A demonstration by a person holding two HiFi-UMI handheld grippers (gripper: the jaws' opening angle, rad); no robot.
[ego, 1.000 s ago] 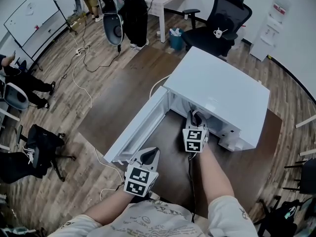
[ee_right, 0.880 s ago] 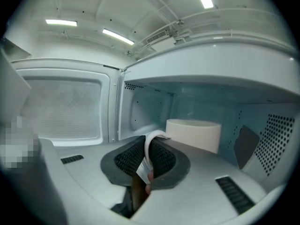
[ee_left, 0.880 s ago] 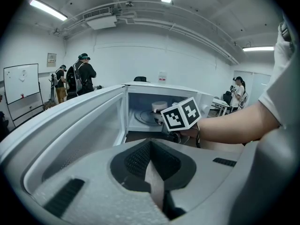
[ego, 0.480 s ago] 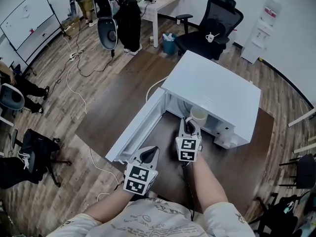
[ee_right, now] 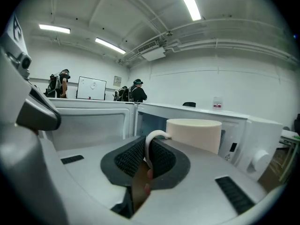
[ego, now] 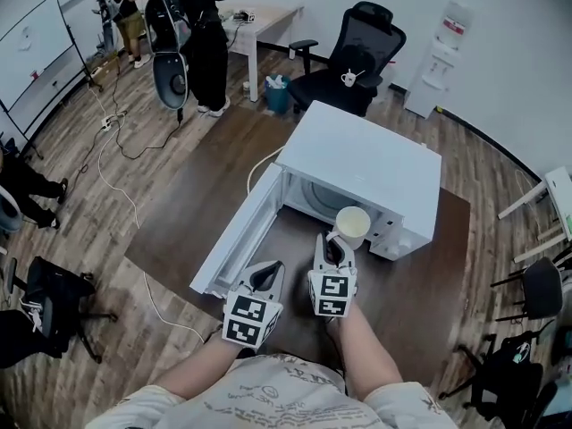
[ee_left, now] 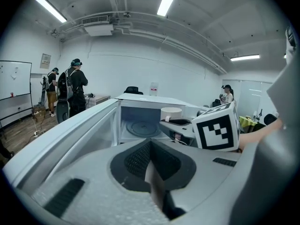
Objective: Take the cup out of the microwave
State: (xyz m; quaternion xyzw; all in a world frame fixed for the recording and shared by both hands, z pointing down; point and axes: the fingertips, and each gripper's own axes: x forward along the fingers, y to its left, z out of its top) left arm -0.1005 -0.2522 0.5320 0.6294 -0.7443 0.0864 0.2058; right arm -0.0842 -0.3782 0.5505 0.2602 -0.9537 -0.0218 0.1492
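Note:
A cream cup (ego: pixel 351 225) hangs in front of the open white microwave (ego: pixel 371 164), outside its cavity. My right gripper (ego: pixel 333 249) is shut on the cup's handle (ee_right: pixel 151 139); the cup's body (ee_right: pixel 193 133) shows just beyond the jaws. The microwave door (ego: pixel 239 231) stands swung open to the left. My left gripper (ego: pixel 262 281) is shut on nothing, low beside the door's near end. In the left gripper view the cup (ee_left: pixel 171 113) and the bare turntable (ee_left: pixel 142 128) inside the microwave are visible.
The microwave sits on a dark brown table (ego: pixel 420 284). A black office chair (ego: pixel 344 61) stands behind it. People stand near a desk (ego: pixel 255 21) at the back left. A white cable (ego: pixel 156 293) runs over the wooden floor at left.
My right gripper has pulled back toward me with the cup, bringing it from inside the microwave cavity to the air in front of the opening. The left gripper has hardly moved.

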